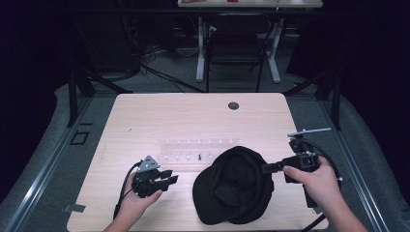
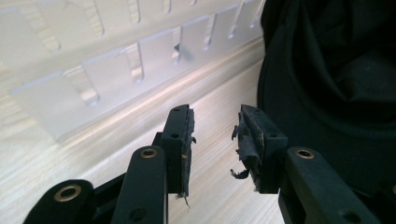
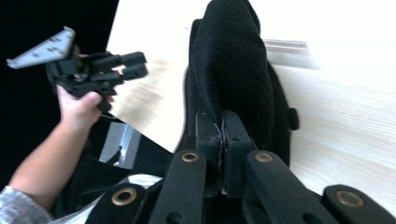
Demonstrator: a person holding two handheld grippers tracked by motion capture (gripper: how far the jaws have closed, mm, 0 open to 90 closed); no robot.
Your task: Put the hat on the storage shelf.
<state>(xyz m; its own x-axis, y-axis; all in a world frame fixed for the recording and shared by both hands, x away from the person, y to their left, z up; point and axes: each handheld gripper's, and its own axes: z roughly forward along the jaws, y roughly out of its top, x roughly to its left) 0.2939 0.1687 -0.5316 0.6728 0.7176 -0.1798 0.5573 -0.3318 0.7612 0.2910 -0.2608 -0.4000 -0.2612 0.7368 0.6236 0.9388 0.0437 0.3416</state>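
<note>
Right hand-held gripper point(image 3: 220, 140) pinching black cap point(image 1: 234, 186) edge; left hand-held gripper point(image 2: 215, 135) spread, apparently clear beside cap.

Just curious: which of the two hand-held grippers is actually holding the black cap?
The right hand-held gripper: its jaws pinch the black cap's edge. The left hand-held gripper is open, holding nothing.

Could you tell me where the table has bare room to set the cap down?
Bare wood lies behind the clear rack, out to the grommet. The table's left front is also bare. It is crowded in front, around the cap and both grippers.
</note>
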